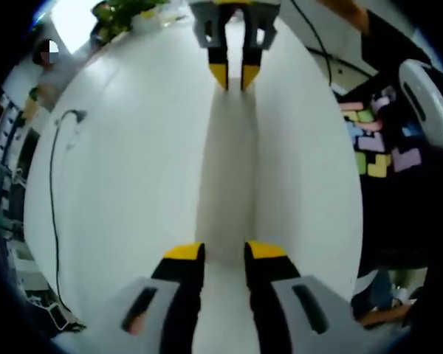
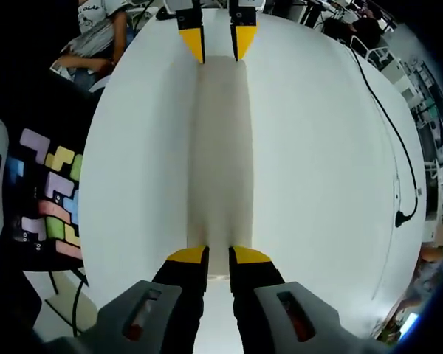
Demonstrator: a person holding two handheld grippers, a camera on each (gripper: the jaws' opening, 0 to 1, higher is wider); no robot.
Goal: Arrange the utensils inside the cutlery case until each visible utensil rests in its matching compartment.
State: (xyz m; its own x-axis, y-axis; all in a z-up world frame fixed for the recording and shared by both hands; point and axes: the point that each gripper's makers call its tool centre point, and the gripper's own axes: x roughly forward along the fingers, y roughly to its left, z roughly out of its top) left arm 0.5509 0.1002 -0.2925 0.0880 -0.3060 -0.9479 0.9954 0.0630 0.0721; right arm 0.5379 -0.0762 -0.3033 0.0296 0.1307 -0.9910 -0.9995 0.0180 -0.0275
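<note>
A long, pale beige cutlery case [image 1: 227,169] lies flat on the white table [image 1: 133,184], stretched between my two grippers. In the left gripper view, my left gripper [image 1: 225,251] has its yellow-tipped jaws nearly together on the near end of the case, and my right gripper [image 1: 234,77] pinches the far end. The right gripper view mirrors this: my right gripper [image 2: 219,257] holds the near end of the case [image 2: 219,140], and my left gripper [image 2: 218,48] holds the far end. The case looks closed and no utensils are visible.
A black cable [image 1: 55,184] runs along one side of the table, also visible as the cable [image 2: 391,147]. Coloured puzzle-shaped floor tiles [image 2: 52,192] lie beyond the opposite table edge. A person [image 2: 96,37] sits past the far corner. A green plant [image 1: 122,15] stands at the table's end.
</note>
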